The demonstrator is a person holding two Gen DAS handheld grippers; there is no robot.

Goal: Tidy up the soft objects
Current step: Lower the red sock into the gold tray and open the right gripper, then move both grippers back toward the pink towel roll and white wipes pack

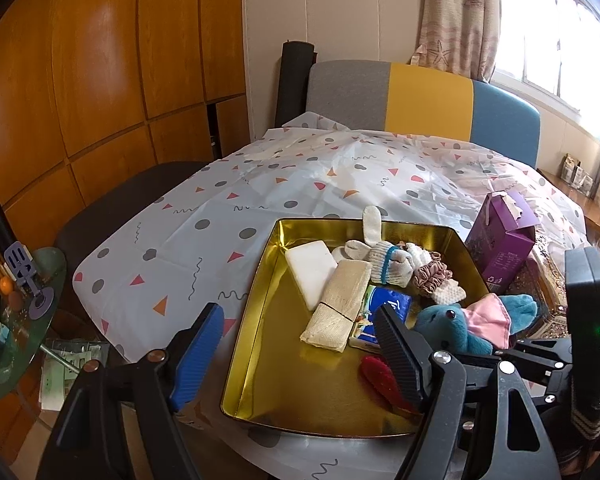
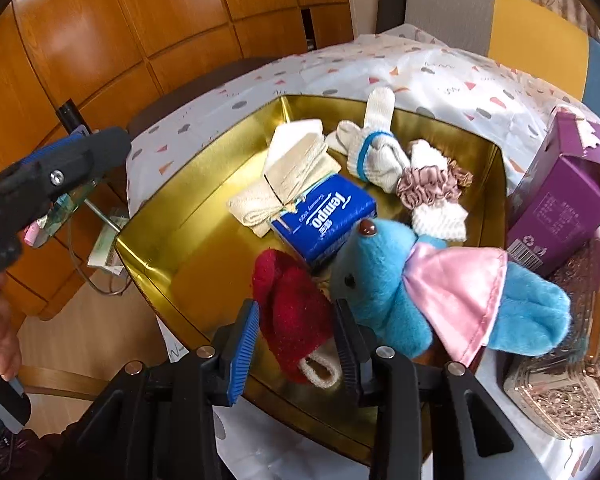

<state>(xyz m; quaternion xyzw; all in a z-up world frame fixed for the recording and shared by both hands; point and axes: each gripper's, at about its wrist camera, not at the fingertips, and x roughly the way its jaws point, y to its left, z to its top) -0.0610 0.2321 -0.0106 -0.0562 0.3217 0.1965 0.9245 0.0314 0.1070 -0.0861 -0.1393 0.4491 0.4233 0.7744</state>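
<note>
The left tongs are released, above the near left edge of the gold tray. The right tongs stand around the red knitted piece in the tray, apparently apart. Right of it, the blue plush toy lies over the tray's edge.

We see a glossy gold metal tray holding a fuzzy blue plush toy in a satiny pink skirt, a rough red knitted piece and a shiny blue plastic-wrapped tissue pack; polished wood panels fill the upper left.
</note>
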